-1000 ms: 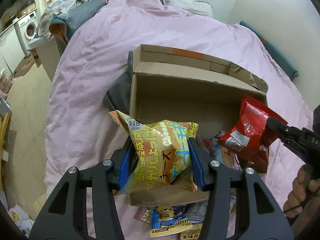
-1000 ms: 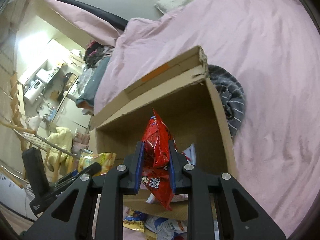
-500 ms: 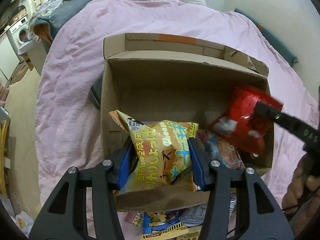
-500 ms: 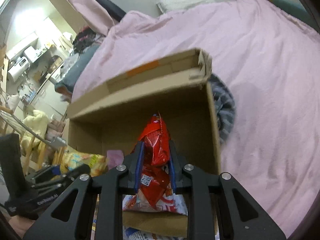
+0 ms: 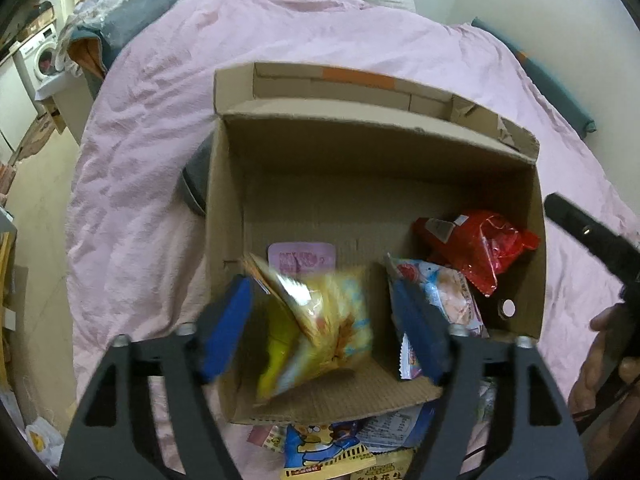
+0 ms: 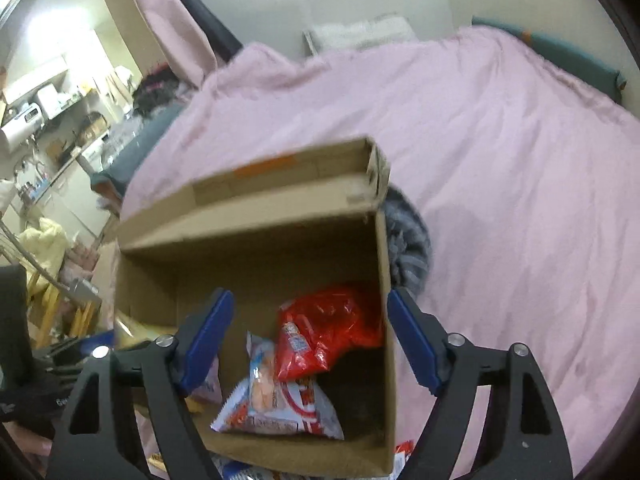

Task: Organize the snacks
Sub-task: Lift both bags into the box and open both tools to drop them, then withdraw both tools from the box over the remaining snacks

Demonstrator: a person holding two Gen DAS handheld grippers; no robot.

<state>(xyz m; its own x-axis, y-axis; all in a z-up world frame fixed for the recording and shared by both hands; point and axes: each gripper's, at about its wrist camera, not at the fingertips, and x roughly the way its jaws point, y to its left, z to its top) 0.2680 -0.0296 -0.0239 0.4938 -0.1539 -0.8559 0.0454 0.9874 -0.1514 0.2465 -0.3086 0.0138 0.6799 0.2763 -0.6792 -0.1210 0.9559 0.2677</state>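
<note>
no legible text — all blurred

Dim indoor light, bright glare upper left in the right view, motion blur, fisheye-bent dark edges.

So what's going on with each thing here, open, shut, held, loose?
Left gripper: open, holding nothing.
Right gripper: open, holding nothing.
Brown cardboard box: open, flaps folded back, on the pink bed cover.
Yellow cheese snack bag: loose, blurred, in the box between the left fingers.
Red snack bag: lying loose in the box.
White and blue snack packet: lying in the box.
Snack packets outside the box: on the bed.
</note>
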